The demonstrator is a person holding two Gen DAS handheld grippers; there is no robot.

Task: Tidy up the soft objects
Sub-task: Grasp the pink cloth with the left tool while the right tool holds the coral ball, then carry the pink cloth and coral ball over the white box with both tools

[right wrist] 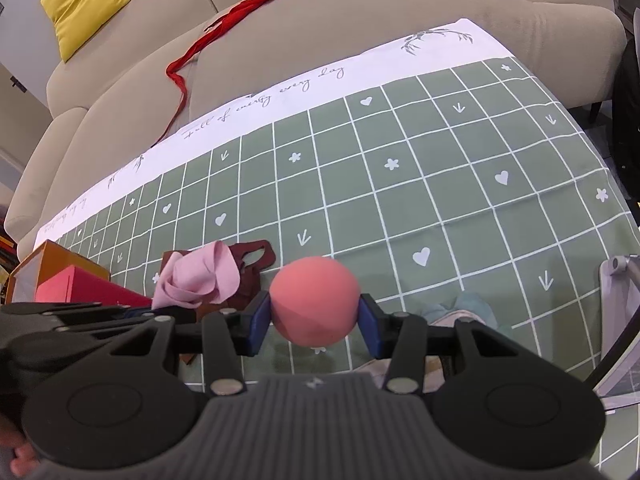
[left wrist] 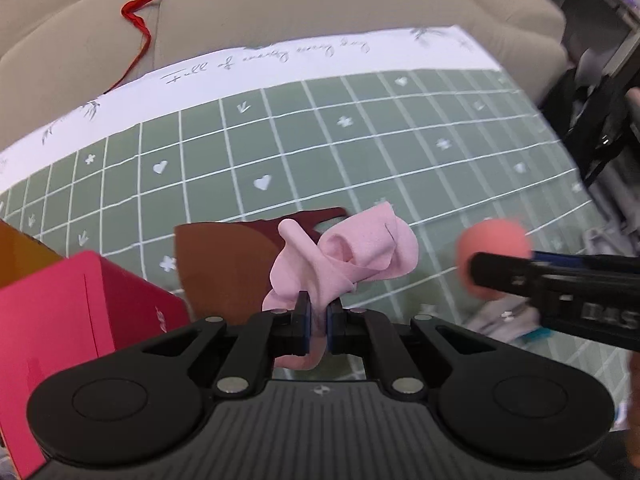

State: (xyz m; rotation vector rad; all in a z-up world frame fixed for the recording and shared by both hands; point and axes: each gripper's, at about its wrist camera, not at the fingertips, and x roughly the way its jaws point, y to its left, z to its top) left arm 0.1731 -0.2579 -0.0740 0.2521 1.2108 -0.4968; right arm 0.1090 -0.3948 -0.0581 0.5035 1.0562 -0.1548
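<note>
A crumpled pink cloth (left wrist: 344, 260) hangs lifted off the green checked tablecloth (left wrist: 360, 152), and my left gripper (left wrist: 319, 312) is shut on its lower fold. Under the cloth lies a flat brown and maroon leather piece (left wrist: 224, 256). In the right wrist view my right gripper (right wrist: 314, 312) is shut on a coral foam ball (right wrist: 314, 296), with a blue pad pressed into each side and the ball held above the table. The same pink cloth (right wrist: 200, 276) shows just left of the ball. The ball (left wrist: 492, 240) appears at the right of the left wrist view.
A red box (left wrist: 80, 304) and an orange box (right wrist: 40, 260) stand at the left. A teal and peach soft thing (right wrist: 460, 312) lies under the right gripper, and a grey frame (right wrist: 620, 300) is at the right edge. Behind the table is a beige sofa (right wrist: 360, 20) with a red ribbon (right wrist: 224, 28) and a yellow cushion (right wrist: 86, 4).
</note>
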